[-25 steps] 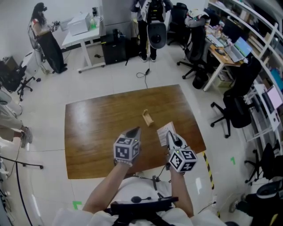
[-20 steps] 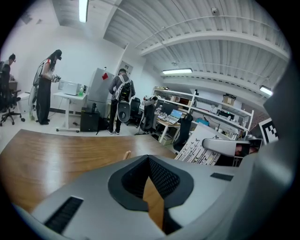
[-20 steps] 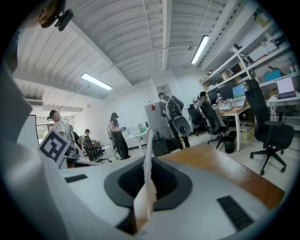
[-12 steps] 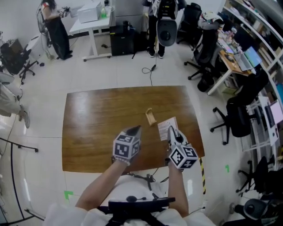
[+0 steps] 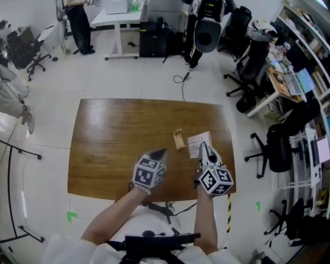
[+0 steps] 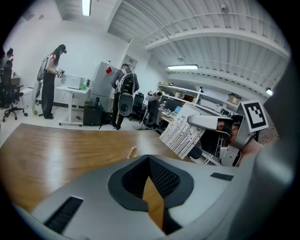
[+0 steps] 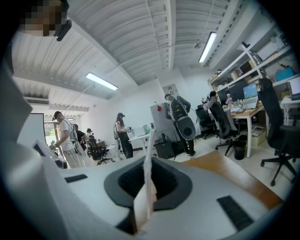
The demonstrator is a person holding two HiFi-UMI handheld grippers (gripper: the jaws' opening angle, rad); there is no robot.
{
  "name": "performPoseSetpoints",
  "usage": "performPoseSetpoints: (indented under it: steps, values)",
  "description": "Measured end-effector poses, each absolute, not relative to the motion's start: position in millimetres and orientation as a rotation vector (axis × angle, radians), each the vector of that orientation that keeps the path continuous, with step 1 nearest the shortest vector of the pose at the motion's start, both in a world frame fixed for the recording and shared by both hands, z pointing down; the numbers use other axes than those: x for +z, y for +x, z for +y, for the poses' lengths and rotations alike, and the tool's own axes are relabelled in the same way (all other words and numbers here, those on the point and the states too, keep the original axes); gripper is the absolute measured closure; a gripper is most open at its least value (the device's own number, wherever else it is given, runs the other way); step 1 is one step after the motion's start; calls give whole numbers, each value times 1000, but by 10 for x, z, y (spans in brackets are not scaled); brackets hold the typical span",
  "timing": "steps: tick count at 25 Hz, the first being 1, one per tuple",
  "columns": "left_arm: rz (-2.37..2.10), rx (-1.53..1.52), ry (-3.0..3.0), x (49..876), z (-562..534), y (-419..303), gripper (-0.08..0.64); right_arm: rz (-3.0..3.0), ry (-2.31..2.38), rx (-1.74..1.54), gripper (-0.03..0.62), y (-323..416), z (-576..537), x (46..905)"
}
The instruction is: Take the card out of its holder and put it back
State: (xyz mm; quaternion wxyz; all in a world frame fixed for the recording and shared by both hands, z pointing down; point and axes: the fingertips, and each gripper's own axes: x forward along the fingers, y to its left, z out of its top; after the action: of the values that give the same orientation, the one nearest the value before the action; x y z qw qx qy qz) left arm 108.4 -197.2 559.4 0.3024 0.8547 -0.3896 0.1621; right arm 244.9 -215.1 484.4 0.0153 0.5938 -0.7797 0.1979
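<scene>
My right gripper point(image 5: 203, 148) is shut on the white printed card point(image 5: 199, 142) and holds it above the table's right part. In the right gripper view the card point(image 7: 146, 183) stands edge-on between the jaws of that gripper point(image 7: 149, 161). The small wooden card holder point(image 5: 179, 139) stands with nothing in it, just left of the card. My left gripper point(image 5: 160, 152) is shut with nothing in it, nearer the table's front edge and short of the holder. In its own view that left gripper point(image 6: 149, 159) has the holder point(image 6: 132, 151) ahead and the card point(image 6: 183, 133) in the right gripper point(image 6: 206, 121) at the right.
The brown wooden table point(image 5: 113, 144) bears only the holder. Around it are office chairs point(image 5: 281, 147), desks point(image 5: 116, 10) and people standing at the back point(image 5: 203, 28). A cable point(image 5: 181, 82) lies on the floor behind the table.
My right gripper has carried the card away from me, up alongside the holder. The left gripper has hardly moved. The head camera's view has swung a little.
</scene>
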Motion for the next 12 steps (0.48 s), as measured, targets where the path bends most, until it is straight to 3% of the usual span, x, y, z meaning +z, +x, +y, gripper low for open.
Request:
performPoseSetpoints:
  steps: [12]
  values:
    - [-993,478,2244,5792,-2020,1128,565,-2398,1797,603,577,2364,-2619,5129]
